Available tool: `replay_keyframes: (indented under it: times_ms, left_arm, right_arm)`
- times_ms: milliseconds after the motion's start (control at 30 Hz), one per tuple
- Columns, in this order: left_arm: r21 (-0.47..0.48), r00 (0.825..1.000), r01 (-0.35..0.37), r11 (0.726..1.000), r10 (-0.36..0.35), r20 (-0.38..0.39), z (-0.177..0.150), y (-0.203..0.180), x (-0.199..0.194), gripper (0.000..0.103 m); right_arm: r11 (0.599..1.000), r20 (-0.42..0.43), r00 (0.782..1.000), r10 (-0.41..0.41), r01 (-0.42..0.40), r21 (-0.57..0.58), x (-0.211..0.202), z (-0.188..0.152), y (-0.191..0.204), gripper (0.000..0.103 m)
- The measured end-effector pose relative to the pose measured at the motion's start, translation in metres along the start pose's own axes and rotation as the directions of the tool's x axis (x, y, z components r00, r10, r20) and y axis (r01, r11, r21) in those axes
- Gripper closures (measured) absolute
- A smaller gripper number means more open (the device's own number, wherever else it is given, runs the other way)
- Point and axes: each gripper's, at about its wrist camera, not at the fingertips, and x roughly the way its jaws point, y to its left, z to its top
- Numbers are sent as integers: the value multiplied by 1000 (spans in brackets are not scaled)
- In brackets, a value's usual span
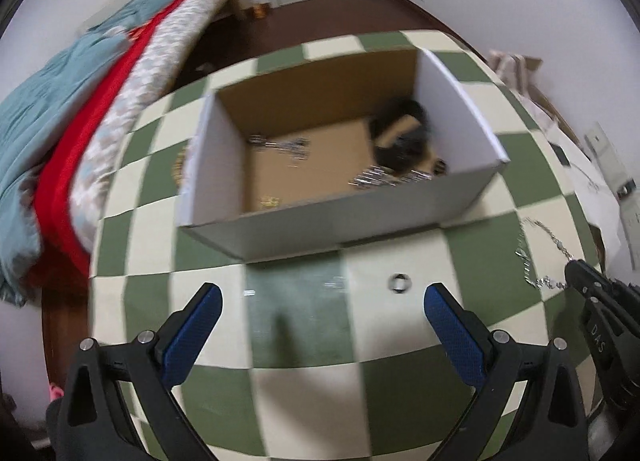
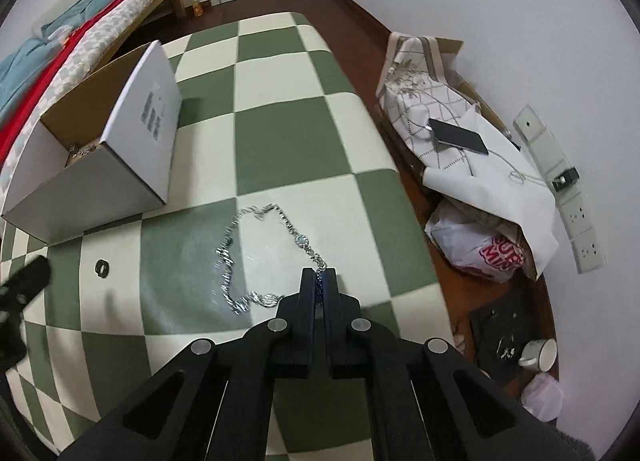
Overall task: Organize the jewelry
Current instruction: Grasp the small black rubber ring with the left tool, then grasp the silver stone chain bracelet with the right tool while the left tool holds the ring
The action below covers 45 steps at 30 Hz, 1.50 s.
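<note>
A white cardboard box [image 1: 340, 217] stands open on the green-and-cream checked table; it also shows in the right wrist view [image 2: 132, 165]. Inside lie several silver chains [image 1: 376, 179] and a dark object [image 1: 404, 133]. My left gripper [image 1: 322, 293] is open and empty, in front of the box. A small dark ring [image 1: 400, 284] lies between its fingertips' line and the box; it also shows in the right wrist view [image 2: 102, 268]. My right gripper [image 2: 320, 273] is shut on one end of a silver chain necklace [image 2: 240, 257], whose loop lies on the table. The necklace also shows in the left wrist view [image 1: 536, 257].
A bed with teal and red bedding [image 1: 80, 121] lies left of the table. Right of the table's edge are a patterned bag [image 2: 420, 101] with a phone [image 2: 460, 137], a plastic bag [image 2: 480, 249], a cup [image 2: 538, 353] and wall sockets [image 2: 576, 213].
</note>
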Motion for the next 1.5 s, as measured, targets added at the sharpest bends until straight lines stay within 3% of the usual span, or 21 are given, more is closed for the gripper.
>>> replay_keyframes:
  times_ms: [167,333,533,600,767,867,1167,1500]
  left_arm:
    - [51,999,17,999,-15,-32,1,-23,14,12]
    - [54,998,36,998,-33,-50,1,-30,21,16]
    - [48,996,75,996,-73,-51,0,-33,26,45]
    - [44,994,100,994,-98,-47,0,-35,24,67]
    - [53,992,114,992,-112,-49,3,-40,24,87]
    - [56,992,122,991,-119,-51,4,-41,24,93]
    - [43,991,125,991,-123,-52,2,-37,23,93]
    - [20,990,138,990,-137,-43,-13,-18,5,93]
  right_arm:
    - [999,2,1000,5,-5,33,2,-2,-10,100]
    - [999,2,1000,11,-11,45,3,-1,-12,100]
    - [999,-1,1000,7,-7,52,4,-1,-12,100]
    - [998,-1,1000,11,-11,54,4,-1,-12,100]
    - [998,-6,1000,18,-18,58,4,-1,-14,100]
    - [998,-6,1000,19,-19,59,3,-2,-14,100]
    - [998,-6,1000,23,-23,63,3,-3,-14,100]
    - [977,63,987,148,-156,145,-30,-9,-25,100]
